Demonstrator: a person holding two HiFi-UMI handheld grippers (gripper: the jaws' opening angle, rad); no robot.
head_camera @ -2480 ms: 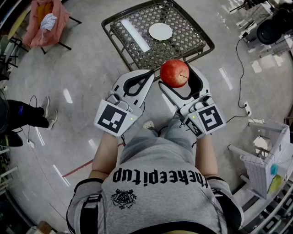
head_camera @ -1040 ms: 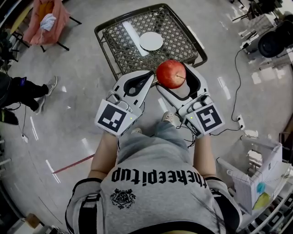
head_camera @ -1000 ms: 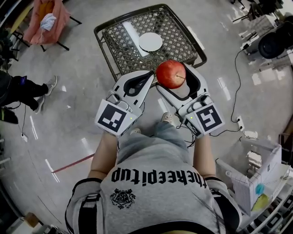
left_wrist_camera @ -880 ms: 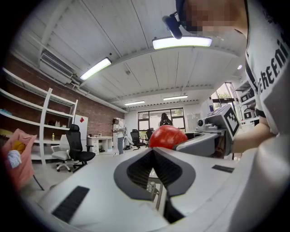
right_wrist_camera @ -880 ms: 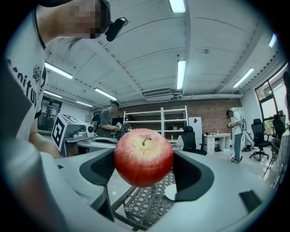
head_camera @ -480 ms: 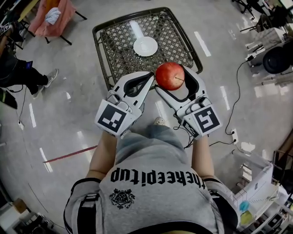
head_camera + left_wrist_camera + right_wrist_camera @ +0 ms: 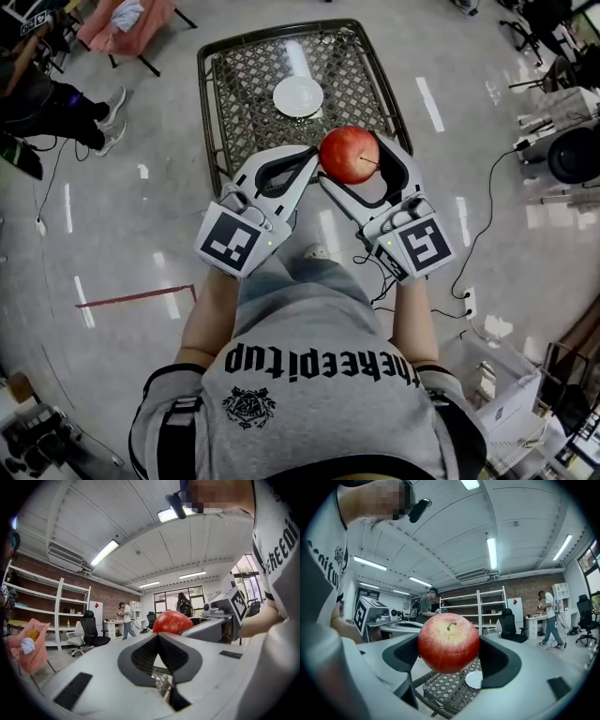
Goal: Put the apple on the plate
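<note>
Ahead on the dark metal lattice table sits the small round white plate, just beyond the round red apple clamped in the right gripper; the left gripper is closed on nothing.

The grey shirt bore "thekeepitup" in black, upside down at the head view's lower centre. The crest beneath it was too small to read.
</note>
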